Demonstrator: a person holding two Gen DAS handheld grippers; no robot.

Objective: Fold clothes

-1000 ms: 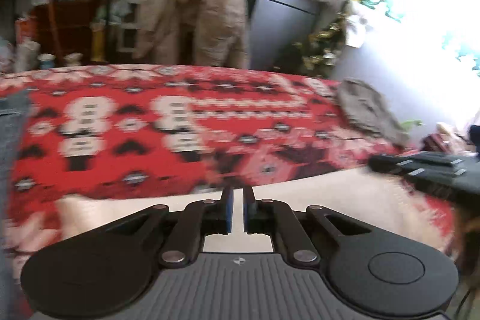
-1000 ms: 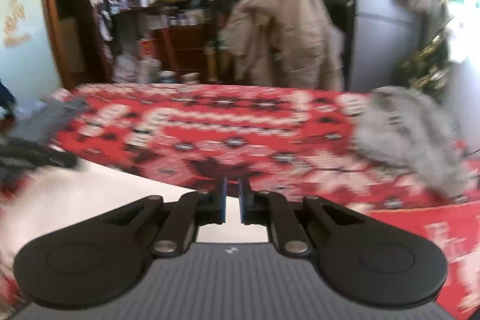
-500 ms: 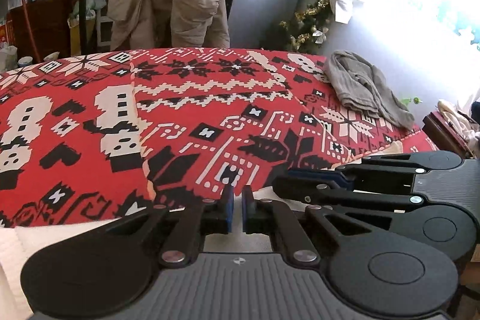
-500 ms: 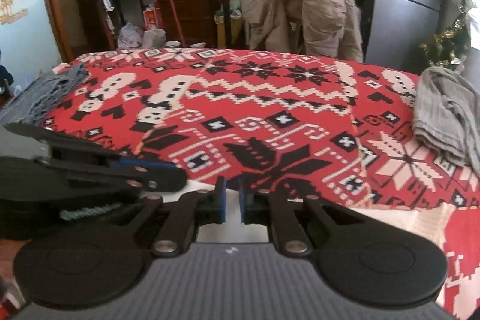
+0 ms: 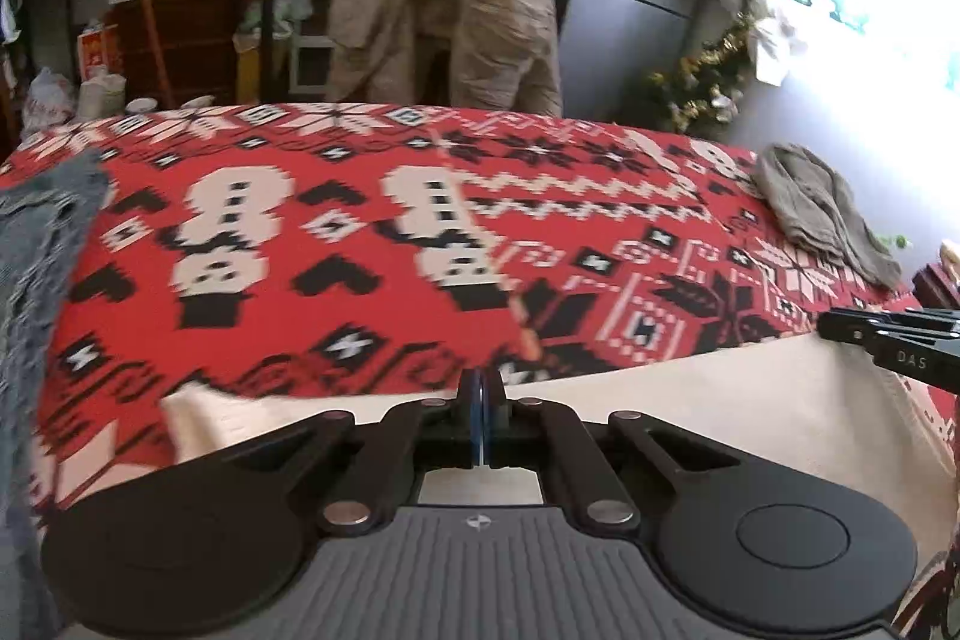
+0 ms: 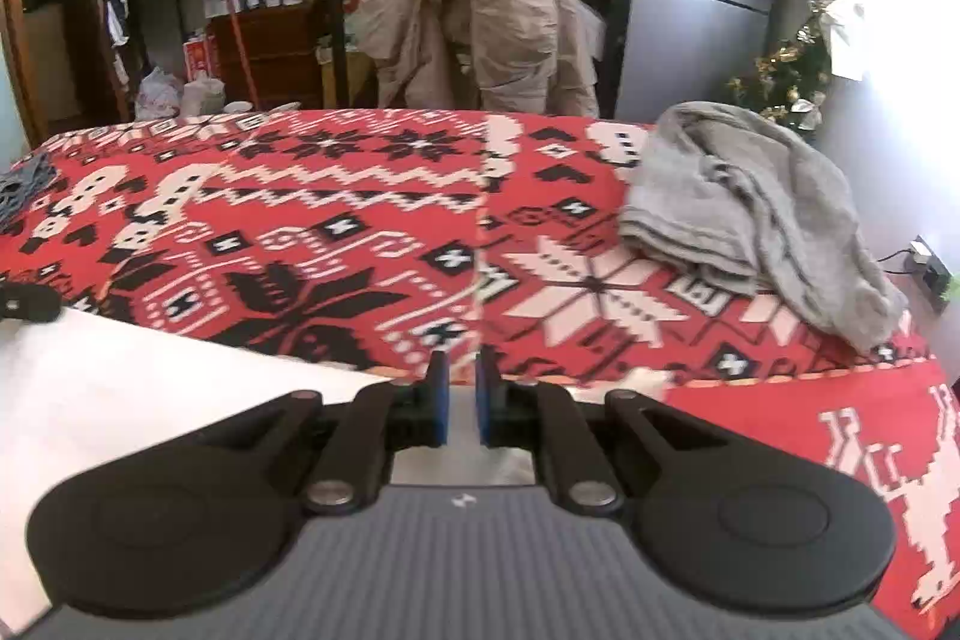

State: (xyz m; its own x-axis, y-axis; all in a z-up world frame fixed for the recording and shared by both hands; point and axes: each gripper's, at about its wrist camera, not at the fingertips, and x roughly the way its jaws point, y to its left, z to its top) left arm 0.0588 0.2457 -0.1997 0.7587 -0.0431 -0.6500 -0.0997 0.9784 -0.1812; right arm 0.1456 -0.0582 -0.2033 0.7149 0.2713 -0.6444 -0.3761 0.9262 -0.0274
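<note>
A cream cloth (image 5: 690, 388) lies spread on the red patterned blanket (image 5: 360, 244), near the front edge. My left gripper (image 5: 482, 388) sits at the cloth's far edge. Its jaws are closing and the blue pads now meet on that edge. My right gripper (image 6: 461, 376) holds the same edge further right, with a narrow gap between its pads that is filled with the pale cloth (image 6: 150, 376). Each gripper shows at the border of the other's view: the right gripper (image 5: 840, 326) at the cloth's edge, and the left gripper (image 6: 30, 302) at far left.
A crumpled grey garment (image 6: 738, 208) lies at the blanket's right side. A blue-grey garment (image 5: 42, 244) lies at the left edge. Behind the table stand a chair draped with a beige jacket (image 5: 444, 9), cluttered shelves and a grey fridge (image 5: 630, 9).
Half a second ago the two grippers were side by side. They have moved apart and lower, and the cream cloth now spans between them. The gap between the left pads has closed.
</note>
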